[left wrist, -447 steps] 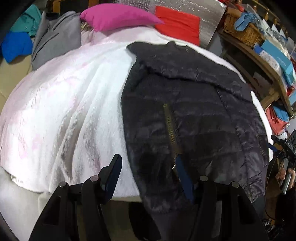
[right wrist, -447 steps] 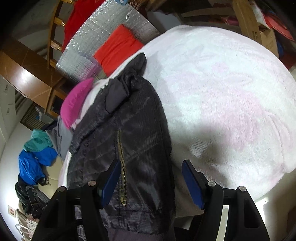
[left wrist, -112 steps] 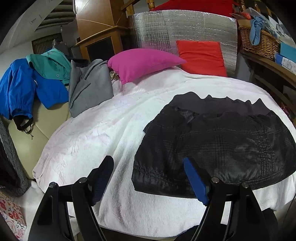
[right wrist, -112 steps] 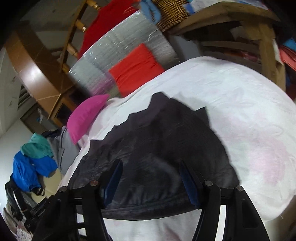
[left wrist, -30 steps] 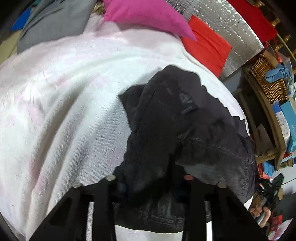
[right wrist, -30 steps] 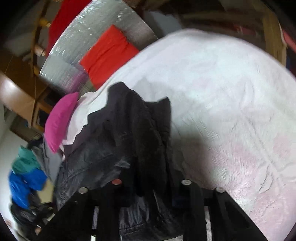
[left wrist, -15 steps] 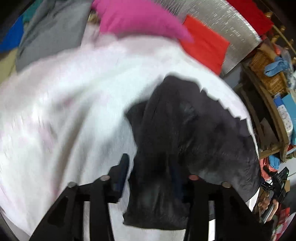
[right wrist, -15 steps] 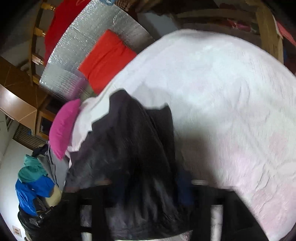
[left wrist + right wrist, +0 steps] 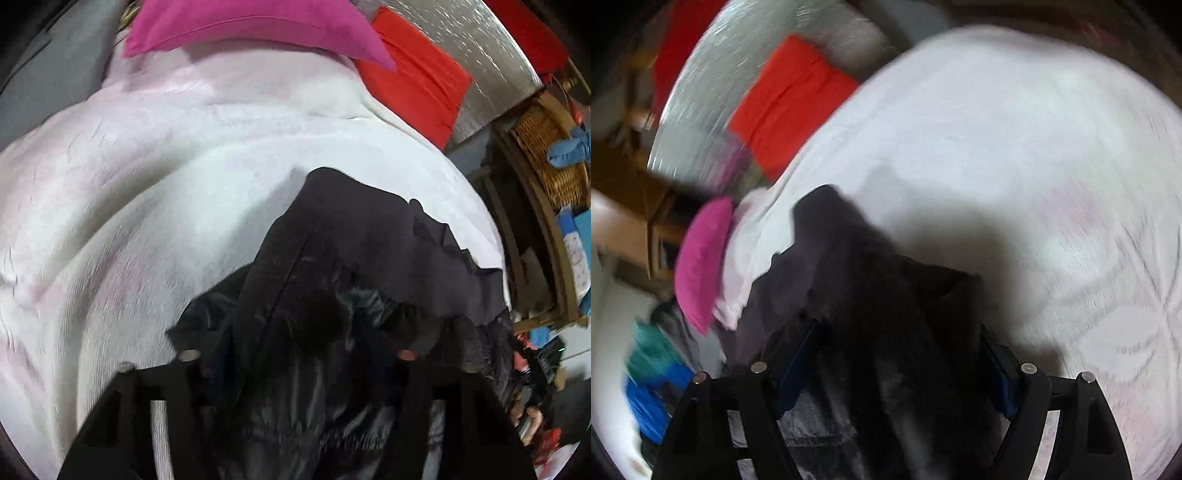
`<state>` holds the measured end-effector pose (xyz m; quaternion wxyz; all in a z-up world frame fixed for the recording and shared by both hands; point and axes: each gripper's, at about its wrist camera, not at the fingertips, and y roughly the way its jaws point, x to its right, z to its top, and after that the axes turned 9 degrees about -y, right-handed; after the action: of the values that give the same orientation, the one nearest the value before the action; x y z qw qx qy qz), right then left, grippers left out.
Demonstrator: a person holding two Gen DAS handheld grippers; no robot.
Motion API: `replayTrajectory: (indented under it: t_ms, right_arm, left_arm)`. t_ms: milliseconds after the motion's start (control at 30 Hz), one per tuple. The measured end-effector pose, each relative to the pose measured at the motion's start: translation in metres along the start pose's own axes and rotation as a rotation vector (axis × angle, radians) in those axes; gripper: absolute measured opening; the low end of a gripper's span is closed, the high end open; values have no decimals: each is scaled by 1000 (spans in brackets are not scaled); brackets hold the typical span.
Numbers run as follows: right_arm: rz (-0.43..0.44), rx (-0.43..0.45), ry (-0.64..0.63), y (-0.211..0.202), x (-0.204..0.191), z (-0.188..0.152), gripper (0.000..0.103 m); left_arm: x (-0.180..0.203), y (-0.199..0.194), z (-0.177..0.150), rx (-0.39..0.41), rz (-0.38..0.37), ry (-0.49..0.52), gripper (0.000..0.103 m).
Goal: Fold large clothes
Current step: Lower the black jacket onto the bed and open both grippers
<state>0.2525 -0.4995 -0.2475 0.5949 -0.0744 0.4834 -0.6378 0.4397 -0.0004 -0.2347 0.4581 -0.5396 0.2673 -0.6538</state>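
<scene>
A black puffer jacket (image 9: 369, 240) lies bunched on the white blanket (image 9: 184, 184) of a bed. In the left wrist view my left gripper (image 9: 295, 354) sits low in the jacket. Its jaws are closing with shiny black fabric gathered between them, and the fabric hides the pads. In the blurred right wrist view the jacket (image 9: 857, 266) runs up between the fingers of my right gripper (image 9: 897, 354). Those jaws are closing too, but they stand wide. The blue pads (image 9: 798, 365) show bare beside the cloth.
A pink pillow (image 9: 251, 29) and a red cushion (image 9: 417, 85) lie at the bed's far end against a silver foil panel (image 9: 480, 55). A wicker basket (image 9: 546, 140) stands on wooden shelves at the right. A grey garment (image 9: 44, 74) lies far left. Blue and green clothes (image 9: 650, 387) hang beyond the bed.
Both grippers let go of the jacket and slid forward along it toward the pillows. The left one's pads, bare half a second ago, are now buried in fabric. The right one stands wide.
</scene>
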Motion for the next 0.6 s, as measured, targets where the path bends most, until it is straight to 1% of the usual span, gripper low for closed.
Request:
replayTrajectory:
  t_ms: [33,67,133,167,200,233,267,333,367,400,433,467,533,567,600]
  right_arm:
    - [-27,22,-31,-3,-6,1,51]
    - [-41,57,-41,-8,-9,2,39]
    - [-59,114,-25,-15,-6,0,37]
    - [-68,119,-9,-13,-2,-3,37]
    - [-88,106,26,-4,7,-8,37]
    - [-88,82,61,8,16,-13,37]
    - [-70,81,85,10,20,-17,37]
    - [1,108,132,0,25,-20,37]
    - [17,107,139,-3,26,-20,41]
    - [27,97,154,-9,27,-22,44]
    - [27,91,162,-15,27,-24,59]
    - [30,94,163,-20,28,-25,70]
    - [36,128,145,-37,27,-33,71]
    - [34,132,134,-40,25,-37,71]
    - [29,129,129,-44,24,-41,71]
  left_arm:
    - [3,1,1,8,-7,12,29]
    - [4,-1,3,15,-9,18,24]
    - [9,-1,4,49,5,42,24]
    - [8,1,4,56,18,43,24]
    - [6,6,4,49,32,35,24]
    - [2,13,3,40,44,28,24]
    - [0,15,3,39,46,25,24]
    - [0,11,-2,65,58,34,25]
    - [3,7,-5,81,68,49,25]
    - [9,-1,-10,110,87,83,25]
    - [15,-10,-15,145,104,119,25]
    - [21,-17,-21,179,117,151,25]
    - [35,-38,-39,268,160,234,27]
    - [41,-49,-49,311,184,274,32]
    - [45,-58,-58,346,188,301,34]
